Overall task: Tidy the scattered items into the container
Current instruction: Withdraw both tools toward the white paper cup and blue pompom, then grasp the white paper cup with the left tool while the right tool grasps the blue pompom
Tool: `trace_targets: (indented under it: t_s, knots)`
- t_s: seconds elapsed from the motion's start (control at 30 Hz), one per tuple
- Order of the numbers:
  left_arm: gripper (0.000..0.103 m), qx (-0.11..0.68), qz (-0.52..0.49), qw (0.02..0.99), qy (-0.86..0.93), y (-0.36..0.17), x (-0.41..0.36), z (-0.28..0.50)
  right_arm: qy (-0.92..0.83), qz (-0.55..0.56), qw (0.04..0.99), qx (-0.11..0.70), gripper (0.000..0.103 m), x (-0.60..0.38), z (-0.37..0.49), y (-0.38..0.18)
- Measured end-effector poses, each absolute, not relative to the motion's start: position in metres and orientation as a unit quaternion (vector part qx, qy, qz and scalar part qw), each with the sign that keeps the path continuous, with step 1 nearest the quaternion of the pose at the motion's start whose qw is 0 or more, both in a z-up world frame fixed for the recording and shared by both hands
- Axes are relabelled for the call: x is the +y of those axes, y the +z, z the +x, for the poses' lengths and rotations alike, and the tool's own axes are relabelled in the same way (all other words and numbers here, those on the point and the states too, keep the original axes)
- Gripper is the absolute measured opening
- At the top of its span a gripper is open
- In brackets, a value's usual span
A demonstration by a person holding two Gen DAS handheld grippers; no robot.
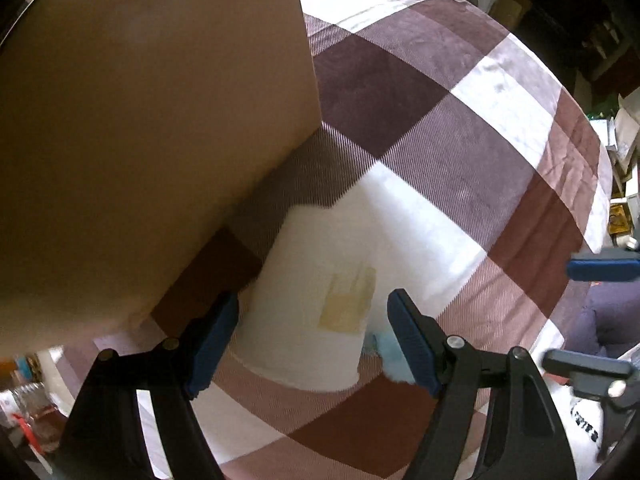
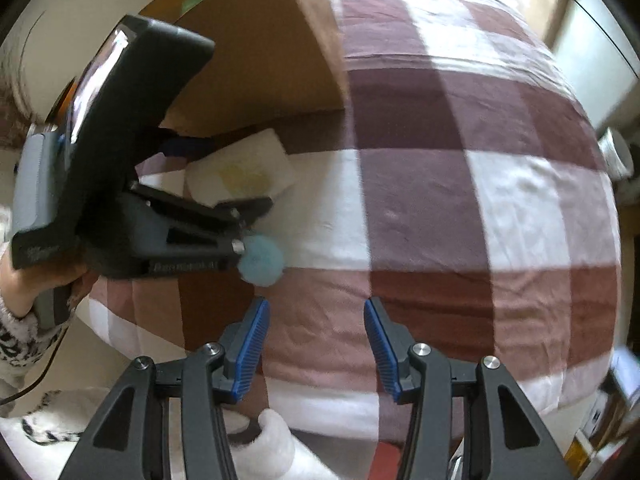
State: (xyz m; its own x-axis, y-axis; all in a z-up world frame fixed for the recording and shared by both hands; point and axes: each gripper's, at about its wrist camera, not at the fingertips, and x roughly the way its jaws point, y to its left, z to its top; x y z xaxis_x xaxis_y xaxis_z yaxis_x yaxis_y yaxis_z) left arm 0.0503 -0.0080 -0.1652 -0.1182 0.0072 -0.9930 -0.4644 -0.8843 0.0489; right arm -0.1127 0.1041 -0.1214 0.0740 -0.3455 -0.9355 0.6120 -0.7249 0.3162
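While the left gripper (image 1: 312, 340) hangs low over the checked brown-and-white bedspread (image 1: 460, 152), its blue-padded jaws stand spread with the white rectangular block with a yellowish patch on its face (image 1: 308, 312) lying directly between and just ahead of them, untouched by either pad as far as the left wrist view shows. That block rests flat on the bedspread, right beside the lower side wall of the tall brown cardboard box (image 1: 140, 128), which looks to be the container. From the left wrist, the block's long axis runs away from the camera, roughly in line with the fingers, so the jaws bracket its shorter width; a straight advance and a squeeze would seem enough to take it. A small fluffy pale-blue pompom (image 2: 261, 259) sits on the bedspread touching, or all but touching, the outer side of the right-hand finger of the left gripper; in the left wrist view it peeps out beside that pad, outside the gap.

The right gripper (image 2: 316, 344) is also spread and empty, over bare cloth, well apart from the block and nearer the pompom than anything else. The left is plainly the nearer tool for the block; the box wall close on its left side is the likely snag
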Motion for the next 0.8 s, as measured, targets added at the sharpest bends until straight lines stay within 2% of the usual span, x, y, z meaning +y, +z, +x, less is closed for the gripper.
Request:
trace_targets:
  t_s: [0.2, 0.33, 0.53, 0.6, 0.7, 0.8]
  knots:
    - [0.071, 0.114, -0.656, 0.142, 0.733, -0.164, -0.041, 0.062, -0.65, 0.627, 0.412, 0.118, 0.05, 0.068, -0.103, -0.149]
    - [0.071, 0.051, -0.675, 0.13, 0.724, -0.173, -0.072, 0.064, -0.648, 0.62, 0.42, 0.134, 0.05, 0.053, -0.098, -0.165]
    - [0.071, 0.008, -0.686, 0.115, 0.718, -0.18, -0.099, 0.068, -0.65, 0.605, 0.418, 0.193, 0.05, 0.032, -0.092, -0.178]
    - [0.071, 0.007, -0.687, 0.108, 0.719, -0.18, -0.102, 0.069, -0.654, 0.601, 0.415, 0.2, 0.047, 0.03, -0.093, -0.177]
    - [0.071, -0.016, -0.692, 0.103, 0.714, -0.184, -0.109, 0.07, -0.653, 0.605, 0.412, 0.196, 0.033, 0.034, -0.097, -0.178]
    - [0.065, -0.039, -0.691, 0.1, 0.715, -0.186, -0.115, 0.072, -0.643, 0.619, 0.412, 0.181, 0.026, 0.038, -0.1, -0.176]
